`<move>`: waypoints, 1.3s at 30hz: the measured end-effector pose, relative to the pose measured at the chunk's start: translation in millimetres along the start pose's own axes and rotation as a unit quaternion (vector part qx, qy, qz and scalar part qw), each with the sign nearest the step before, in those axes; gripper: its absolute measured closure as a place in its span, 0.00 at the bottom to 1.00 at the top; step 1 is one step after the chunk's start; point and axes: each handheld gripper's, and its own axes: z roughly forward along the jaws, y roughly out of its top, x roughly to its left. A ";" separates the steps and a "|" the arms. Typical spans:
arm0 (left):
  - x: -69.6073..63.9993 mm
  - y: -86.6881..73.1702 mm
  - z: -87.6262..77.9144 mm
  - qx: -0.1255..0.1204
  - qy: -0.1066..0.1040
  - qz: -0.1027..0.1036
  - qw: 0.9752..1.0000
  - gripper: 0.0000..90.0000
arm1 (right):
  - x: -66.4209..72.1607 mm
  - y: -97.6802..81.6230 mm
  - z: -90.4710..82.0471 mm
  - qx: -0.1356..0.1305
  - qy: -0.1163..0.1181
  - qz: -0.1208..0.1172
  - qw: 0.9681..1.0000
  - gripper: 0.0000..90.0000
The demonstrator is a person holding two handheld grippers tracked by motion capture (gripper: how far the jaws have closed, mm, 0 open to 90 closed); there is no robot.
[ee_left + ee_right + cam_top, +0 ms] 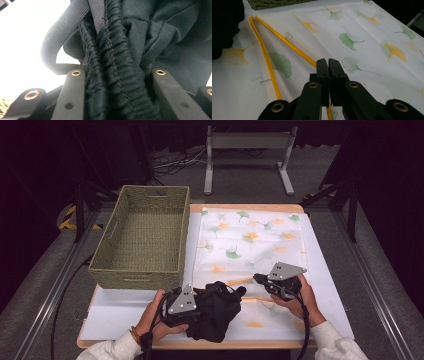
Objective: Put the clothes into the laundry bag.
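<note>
A black garment [217, 307] lies bunched at the table's front edge, left of centre. My left gripper [200, 302] is shut on it; in the left gripper view the jaws squeeze its ribbed elastic band [112, 67], and a flat black strap [60, 30] loops off to the left. A white mesh bag [250, 237] printed with green and yellow leaves lies flat on the table. Its yellow zipper [268, 60] is parted into a V. My right gripper [257, 279] is shut on the bag's zipper edge [304, 55], with the jaws [328, 62] pressed together over it.
An empty woven green basket [142, 272] stands at the left, overhanging the table's back-left edge. A white sheet [115, 315] covers the tabletop under the bag. A metal stand [247, 142] sits on the floor behind the table.
</note>
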 end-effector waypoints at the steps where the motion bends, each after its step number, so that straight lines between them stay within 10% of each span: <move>1: -0.2 -0.9 0.6 0.001 -0.002 -0.002 1.000 0.71 | -0.3 0.4 -0.5 -0.001 -0.001 -0.001 1.000 0.97; 39: -4.4 51.2 81.6 0.033 0.003 0.036 0.999 0.71 | -3.5 27.7 -17.7 -0.038 -0.022 0.000 0.999 0.98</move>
